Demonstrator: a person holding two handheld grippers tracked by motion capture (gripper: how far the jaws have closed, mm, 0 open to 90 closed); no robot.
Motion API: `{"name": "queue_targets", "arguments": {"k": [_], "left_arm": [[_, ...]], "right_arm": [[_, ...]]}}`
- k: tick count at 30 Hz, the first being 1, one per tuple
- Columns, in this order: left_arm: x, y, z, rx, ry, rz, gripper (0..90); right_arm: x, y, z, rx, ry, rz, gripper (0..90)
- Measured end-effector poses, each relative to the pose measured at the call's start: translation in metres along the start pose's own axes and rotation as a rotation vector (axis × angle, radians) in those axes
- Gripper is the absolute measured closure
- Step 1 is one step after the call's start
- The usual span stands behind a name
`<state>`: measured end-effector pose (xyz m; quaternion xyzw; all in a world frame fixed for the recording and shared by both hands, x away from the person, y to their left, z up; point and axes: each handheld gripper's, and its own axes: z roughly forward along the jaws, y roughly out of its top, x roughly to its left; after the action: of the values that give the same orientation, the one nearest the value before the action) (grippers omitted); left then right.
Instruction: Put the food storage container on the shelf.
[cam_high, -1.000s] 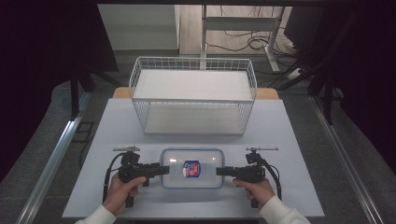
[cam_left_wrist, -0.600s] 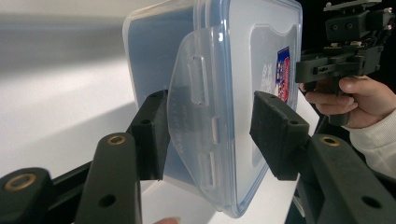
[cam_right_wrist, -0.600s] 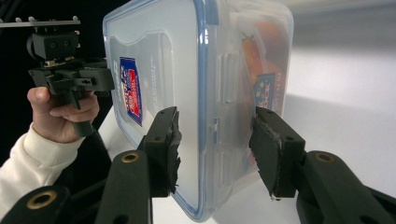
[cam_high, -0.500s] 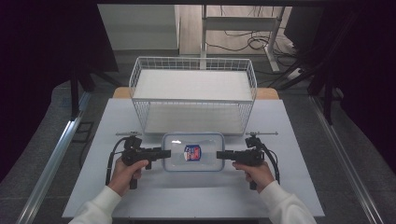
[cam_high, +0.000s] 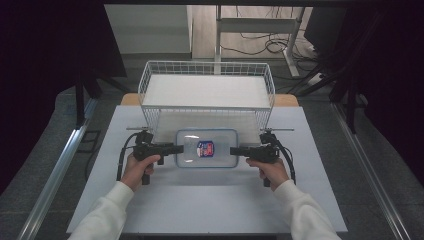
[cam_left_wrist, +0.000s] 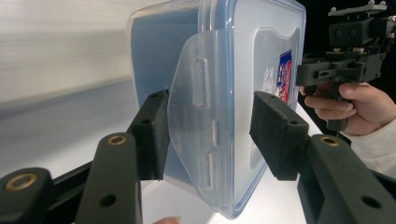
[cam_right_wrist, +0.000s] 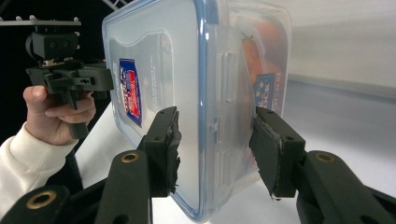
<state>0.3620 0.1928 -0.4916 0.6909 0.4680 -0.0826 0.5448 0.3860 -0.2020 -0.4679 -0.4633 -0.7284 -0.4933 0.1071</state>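
A clear plastic container (cam_high: 207, 148) with a blue-edged lid and a red and blue label is held just above the white table (cam_high: 210, 200), right in front of the wire basket (cam_high: 150, 80). My left gripper (cam_high: 177, 148) is shut on its left end and my right gripper (cam_high: 235, 150) is shut on its right end. In the left gripper view the jaws (cam_left_wrist: 210, 135) clamp the container (cam_left_wrist: 219, 93) over a side latch. In the right gripper view the jaws (cam_right_wrist: 215, 144) clamp the container (cam_right_wrist: 177, 70) across lid and base.
The white wire basket stands at the table's far side, its front wall close behind the container. Dark curtains flank the table, and metal rails (cam_high: 55, 170) run along both sides. A desk frame and cables (cam_high: 270, 45) lie on the floor beyond.
Both hands have carried the container away from the person, from near the table's front edge up to the basket's front wall, slightly higher. Both grips stay the same.
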Motion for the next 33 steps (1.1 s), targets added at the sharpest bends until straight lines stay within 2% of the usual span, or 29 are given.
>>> {"name": "queue_targets", "arguments": {"k": [3, 8, 12, 19, 20, 22, 26, 33], "left_arm": [[0.006, 0.004, 0.006, 0.001, 0.003, 0.005, 48.8], [0.019, 0.007, 0.018, 0.000, 0.002, -0.010, 48.8], [0.027, 0.007, 0.021, -0.002, -0.001, -0.017, 48.8], [0.036, 0.007, 0.023, -0.005, 0.010, -0.050, 48.6], [0.038, 0.008, 0.025, -0.017, 0.005, -0.061, 48.7], [0.038, 0.009, 0.026, -0.022, 0.009, -0.061, 48.8], [0.040, 0.011, 0.028, -0.024, 0.009, -0.069, 48.8], [0.044, 0.011, 0.031, -0.058, 0.009, -0.123, 47.9]], "right_arm": [[-0.009, 0.002, 0.005, -0.008, -0.003, 0.005, 52.5], [-0.021, 0.008, 0.011, -0.028, -0.020, 0.007, 52.2], [-0.029, 0.008, 0.018, -0.036, -0.020, 0.026, 52.2], [-0.034, 0.008, 0.027, -0.066, -0.030, 0.048, 52.3], [-0.035, 0.008, 0.027, -0.069, -0.032, 0.050, 52.3], [-0.039, 0.008, 0.028, -0.073, -0.025, 0.076, 52.3], [-0.042, 0.009, 0.029, -0.083, -0.019, 0.094, 52.2], [-0.045, 0.008, 0.032, -0.121, -0.026, 0.148, 51.3]]}}
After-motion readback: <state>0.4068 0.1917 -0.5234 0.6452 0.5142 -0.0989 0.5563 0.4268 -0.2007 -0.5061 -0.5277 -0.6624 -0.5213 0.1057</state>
